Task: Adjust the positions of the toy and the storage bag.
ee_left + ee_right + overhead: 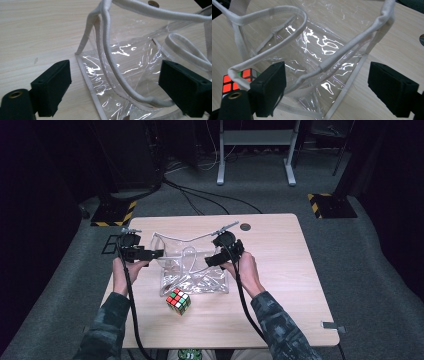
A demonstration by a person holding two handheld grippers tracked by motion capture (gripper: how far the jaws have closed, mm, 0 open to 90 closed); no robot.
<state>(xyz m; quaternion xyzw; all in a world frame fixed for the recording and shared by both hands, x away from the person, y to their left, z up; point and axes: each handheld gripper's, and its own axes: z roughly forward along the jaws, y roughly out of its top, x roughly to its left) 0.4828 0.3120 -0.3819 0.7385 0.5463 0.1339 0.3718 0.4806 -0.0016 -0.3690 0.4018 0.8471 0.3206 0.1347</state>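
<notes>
A: High view, nearest you: the multicoloured puzzle cube (178, 301) sits on the pale wooden table (280, 285), just in front of the clear plastic tote bag with white fabric trim (192, 267) and still outside it. So I judge the loading isn't done.

B: And your claws?

A: Your left gripper (112, 87) has its jaws spread wide, with the bag's white edge cord running between them, pads not pressing. Your right gripper (325, 88) is the same: jaws apart around the bag's rim, pinching nothing.

B: So what's left?

A: You probably need to grip both rims, hold the mouth open, then bring the cube in.

B: Anything in the way?

A: The looped white carry handle (189, 255) droops across the mouth. Farther off, a dark round grommet (245, 226) marks the table's far edge; black floor cables (200, 195) lie beyond.
</notes>
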